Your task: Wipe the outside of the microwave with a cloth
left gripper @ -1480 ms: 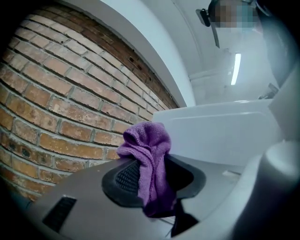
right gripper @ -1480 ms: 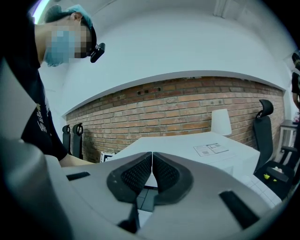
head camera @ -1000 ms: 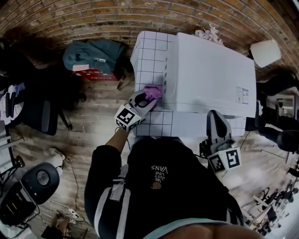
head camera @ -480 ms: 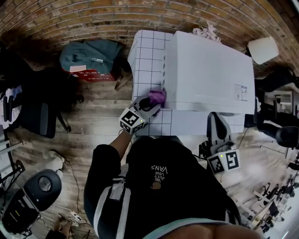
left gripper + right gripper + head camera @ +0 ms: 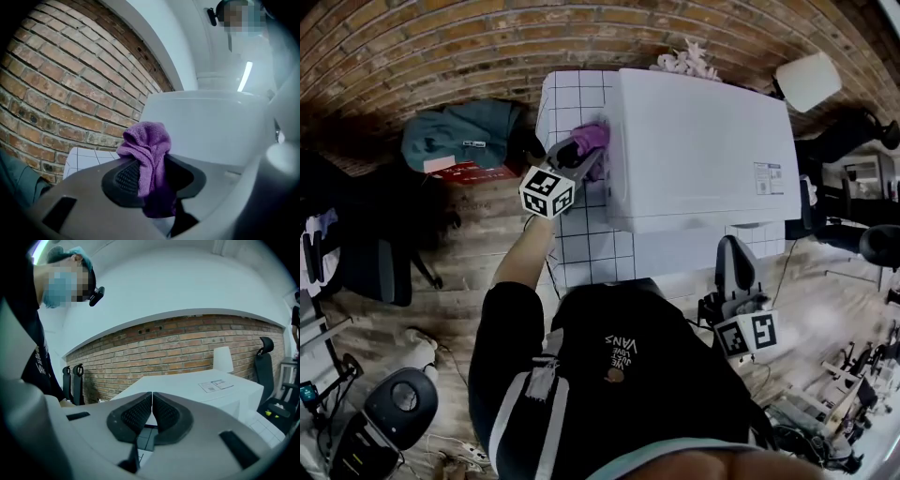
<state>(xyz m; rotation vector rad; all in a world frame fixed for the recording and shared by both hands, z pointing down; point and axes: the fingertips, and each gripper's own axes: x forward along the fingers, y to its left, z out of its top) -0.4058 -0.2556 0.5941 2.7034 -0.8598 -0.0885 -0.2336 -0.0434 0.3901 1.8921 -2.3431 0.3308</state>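
Brick wall [image 5: 441, 47], microwave [image 5: 703, 150] edge (cloth [image 5: 591, 139] there)

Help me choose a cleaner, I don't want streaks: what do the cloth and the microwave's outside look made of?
Cloth: soft purple fabric with a fuzzy, looped pile and limp folds, probably microfibre or terry.
Microwave: smooth white shell with an even, low-sheen finish and no visible grain. It could be painted metal or plastic; the look leaves it open.
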